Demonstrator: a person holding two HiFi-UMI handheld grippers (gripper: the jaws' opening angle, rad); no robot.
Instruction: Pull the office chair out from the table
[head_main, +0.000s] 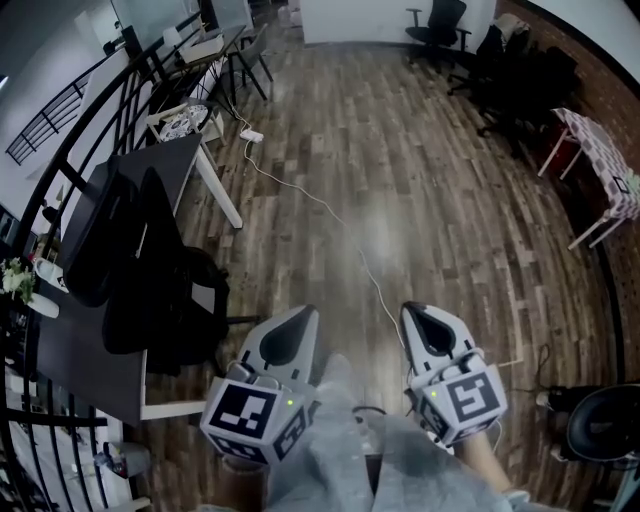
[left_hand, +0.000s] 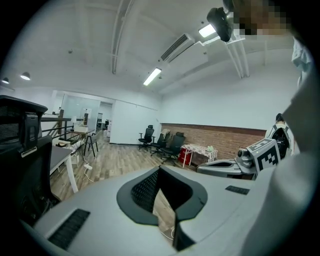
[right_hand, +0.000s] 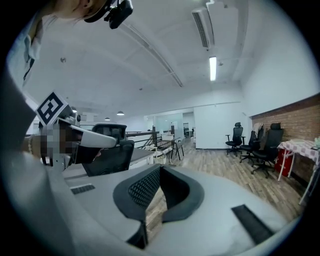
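Head view: the chair sits tucked against the bench's long edge at the left, well apart from both tools. The left tool and right tool hang low side by side, each with its jaws closed together and nothing between them. The risks, as I judge them: meeting the chair with closed jaws would only shove it further under. A pinch on the thick backrest may slip under the pull. The castors could also snag a bench leg or the cable lying across the floor in the chair's likely path.
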